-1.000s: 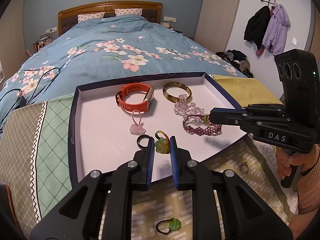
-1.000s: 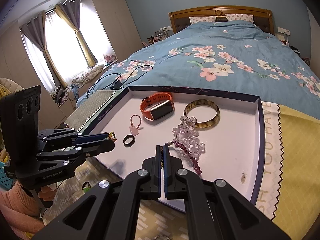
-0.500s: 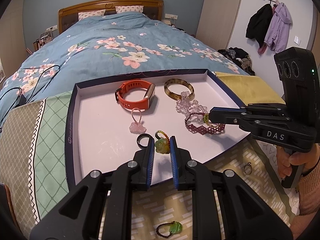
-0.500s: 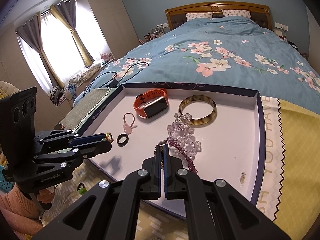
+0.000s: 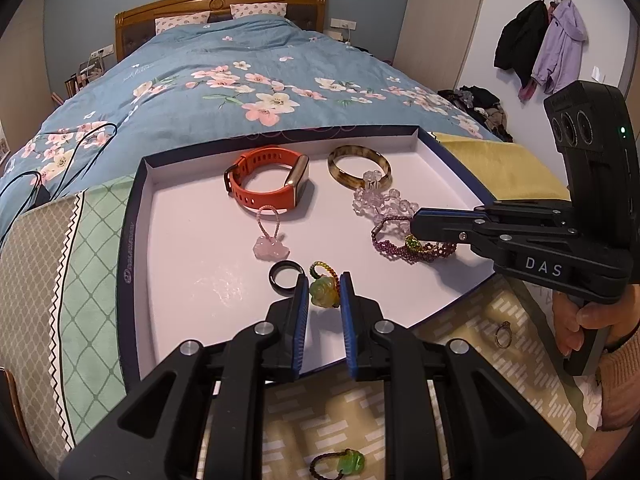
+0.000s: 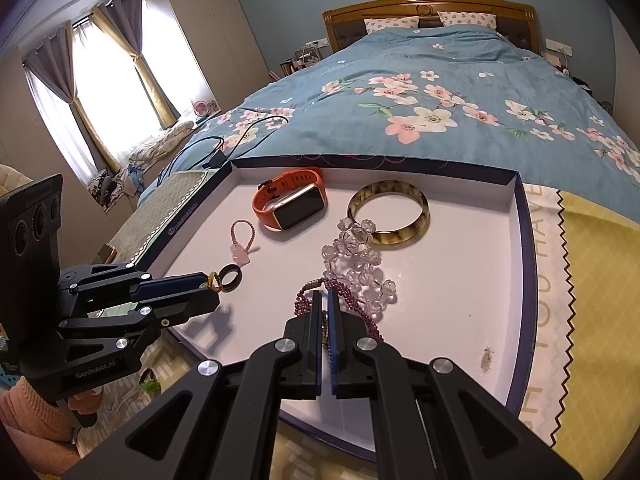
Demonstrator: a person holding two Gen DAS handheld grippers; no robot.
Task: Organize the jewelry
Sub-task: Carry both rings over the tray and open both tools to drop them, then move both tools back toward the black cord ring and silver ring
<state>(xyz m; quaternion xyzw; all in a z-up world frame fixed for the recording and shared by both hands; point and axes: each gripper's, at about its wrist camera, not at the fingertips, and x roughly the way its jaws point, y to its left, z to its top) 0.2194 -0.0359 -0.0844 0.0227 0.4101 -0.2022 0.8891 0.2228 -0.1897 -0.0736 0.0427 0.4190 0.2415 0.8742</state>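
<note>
So the whole thing is set at the foot of a bed (image 5: 248,80) with a blue floral duvet, and there's a black cable (image 5: 60,148) trailing across the left side of it. Left edge is a patterned green and beige cloth (image 5: 60,264), then the shallow white tray (image 5: 192,264) with its dark rim sitting on top.

Going across the tray: pink charm on a beaded loop (image 5: 270,240), orange smartwatch (image 5: 266,184) behind it, black ring (image 5: 285,276) near the front. Just right of that ring the left gripper (image 5: 323,292) has its fingers pinching a green pendant on a multicolour cord (image 5: 322,294), low over the tray floor. Further right there's the tortoiseshell bangle (image 5: 358,166) at the back, with the clear crystal bead bracelet (image 5: 382,202) touching its front edge.

Then the dark purple bead bracelet (image 5: 408,246), touching the crystal one. The right gripper (image 6: 325,300) reaches in from the right side and its fingers are pressed nearly together on that purple strand, a green-gold bit showing right at the tips. Its body blocks the view of the tray's right front corner.

Off the tray on the beige patterned cloth: a second green pendant on a dark cord (image 5: 340,462) at the very front under the left gripper, and a small metal ring (image 5: 503,334) over on the right near the hand holding the right gripper
</note>
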